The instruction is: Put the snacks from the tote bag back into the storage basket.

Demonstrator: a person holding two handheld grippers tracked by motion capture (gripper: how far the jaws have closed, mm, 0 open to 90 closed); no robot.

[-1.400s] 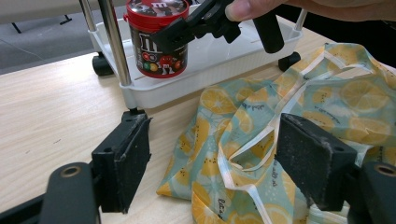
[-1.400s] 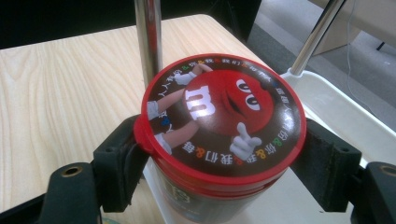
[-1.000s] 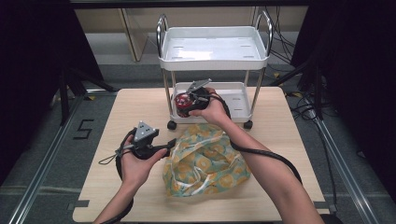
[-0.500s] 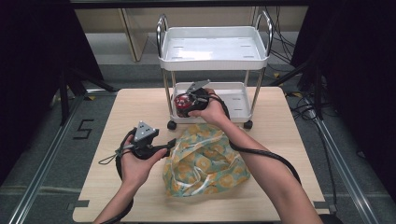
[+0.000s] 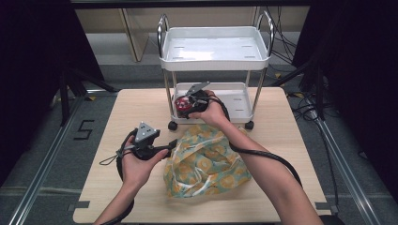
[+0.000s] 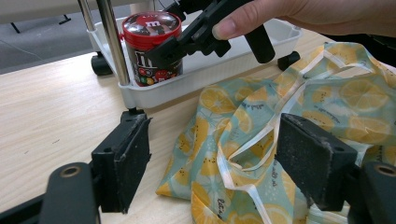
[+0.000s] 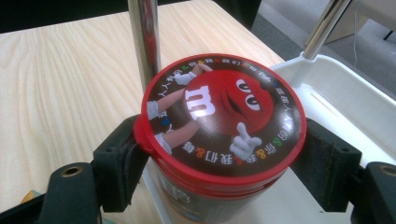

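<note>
A red-lidded M&M's can [image 7: 224, 116] stands upright at the left end of the white cart's lower tray [image 5: 237, 101], next to a chrome post [image 7: 144, 42]. My right gripper [image 7: 223, 163] is shut on it just under the lid, one jaw on each side. From the left gripper view, the can [image 6: 152, 46] shows with the right gripper [image 6: 187, 42] on it. My left gripper [image 6: 215, 163] is open, low over the near left edge of a lemon-print bag [image 6: 243, 121] lying crumpled on the table. In the high view, that gripper [image 5: 164, 146] sits left of the bag [image 5: 206, 164].
The two-tier white cart [image 5: 216, 61] stands on small wheels at the back of the wooden table [image 5: 131, 108]; its top tray holds nothing. Cables trail from both grippers across the table. Dark frames and floor rails flank the table.
The right gripper with the can has edged slightly left and down at the cart's lower tray. The left hand and the bag have stayed put.
</note>
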